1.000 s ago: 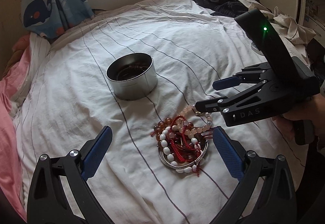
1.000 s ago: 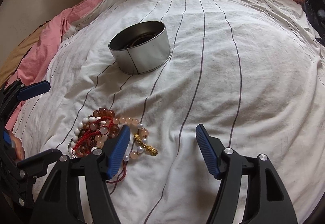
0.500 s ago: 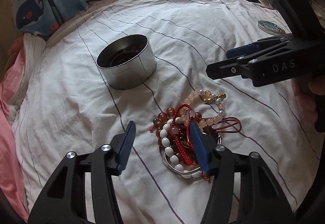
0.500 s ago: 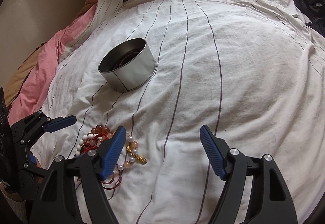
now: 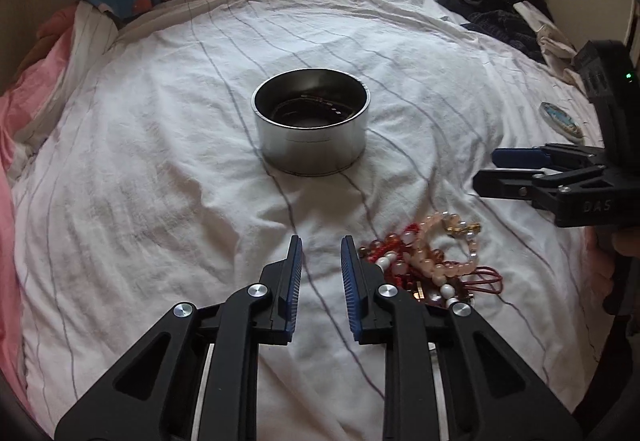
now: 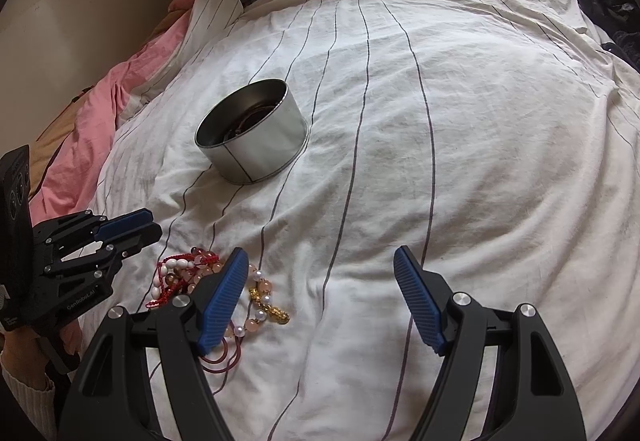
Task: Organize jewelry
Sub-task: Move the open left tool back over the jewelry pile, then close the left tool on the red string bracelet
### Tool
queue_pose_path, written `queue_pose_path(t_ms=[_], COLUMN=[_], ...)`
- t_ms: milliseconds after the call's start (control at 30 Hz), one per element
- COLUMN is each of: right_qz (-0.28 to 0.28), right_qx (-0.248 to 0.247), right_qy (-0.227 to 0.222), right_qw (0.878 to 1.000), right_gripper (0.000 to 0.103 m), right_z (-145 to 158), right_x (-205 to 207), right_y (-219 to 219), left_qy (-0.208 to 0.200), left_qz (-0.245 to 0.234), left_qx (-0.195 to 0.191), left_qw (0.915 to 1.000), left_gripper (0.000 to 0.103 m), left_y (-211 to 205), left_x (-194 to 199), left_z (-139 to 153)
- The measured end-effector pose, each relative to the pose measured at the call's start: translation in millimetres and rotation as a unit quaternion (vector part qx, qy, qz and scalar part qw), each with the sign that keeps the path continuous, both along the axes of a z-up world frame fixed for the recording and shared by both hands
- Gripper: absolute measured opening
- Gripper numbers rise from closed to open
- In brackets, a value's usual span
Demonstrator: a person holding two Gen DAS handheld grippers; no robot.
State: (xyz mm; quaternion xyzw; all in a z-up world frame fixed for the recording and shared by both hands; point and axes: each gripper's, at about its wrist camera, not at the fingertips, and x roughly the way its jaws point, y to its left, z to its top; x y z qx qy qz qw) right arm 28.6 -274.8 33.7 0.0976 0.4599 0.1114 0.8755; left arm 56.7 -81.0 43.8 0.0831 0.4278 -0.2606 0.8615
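- Left wrist view: round metal tin (image 5: 313, 133) upright on striped sheet (image 5: 160, 169), open-topped; dark bangle-like rings inside.
- Jewelry pile (image 5: 430, 261) on sheet nearer than tin, tangled; no clear long axis.
- Left gripper (image 5: 320, 273): jaws just narrowed, small gap, nothing between, beside pile.
- Right gripper (image 6: 320, 301): fingers spread wide, empty.

A striped white bedsheet (image 5: 160, 161) bears a tin (image 5: 312, 137) and jewelry (image 5: 432, 261).

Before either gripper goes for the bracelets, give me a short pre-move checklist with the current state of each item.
1. Left gripper jaws empty: ok; just been closing, narrow gap over bare sheet.
2. Left gripper lined up on the bracelet pile: not ok; pile lies beside its right jaw.
3. Right gripper jaws open: ok; nothing between them.
4. Metal tin upright, lid off: ok.
5. Room left inside tin: cannot tell; dark contents.
6. Bracelets separable: cannot tell; they look tangled.
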Motion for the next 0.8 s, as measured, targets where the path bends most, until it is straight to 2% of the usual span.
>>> queue_pose_path(t_ms=[67, 133, 267, 400, 467, 500, 600, 800], right_qz=[0.0, 0.0, 0.002, 0.001, 0.0, 0.0, 0.002, 0.005], right_qx=[-0.001, 0.0, -0.002, 0.0, 0.001, 0.001, 0.0, -0.002], right_qy=[0.0, 0.001, 0.002, 0.002, 0.002, 0.002, 0.003, 0.005], right_qw=[1.0, 1.0, 1.0, 1.0, 1.0, 1.0, 1.0, 1.0], right_gripper=[0.072, 0.072, 0.072, 0.072, 0.072, 0.072, 0.072, 0.072], right_z=[0, 0, -1, -1, -1, -1, -1, -2], right_x=[0, 0, 0, 0, 0, -1, -1, 0], right_y=[0, 0, 1, 0, 0, 0, 0, 2], left_qy=[-0.002, -0.012, 0.032, 0.088, 0.103, 0.102, 0.098, 0.094], left_qz=[-0.031, -0.045, -0.03, -0.014, -0.011, -0.01, -0.004, 0.009], left_qx=[-0.016, -0.009, 0.005, -0.04, -0.064, -0.067, -0.077, -0.115], left_qw=[0.9994, 0.9989, 0.999, 0.9953, 0.9926, 0.9925, 0.9922, 0.9888], left_gripper=[0.024, 0.042, 0.043, 0.043, 0.034, 0.022, 0.007, 0.007], left_y=[-8, -18, -27, -15, -11, -10, -5, 7], left_x=[-7, -13, -7, 2, 4, 4, 5, 9], left_z=[3, 1, -17, -25, -25, -25, -21, -10])
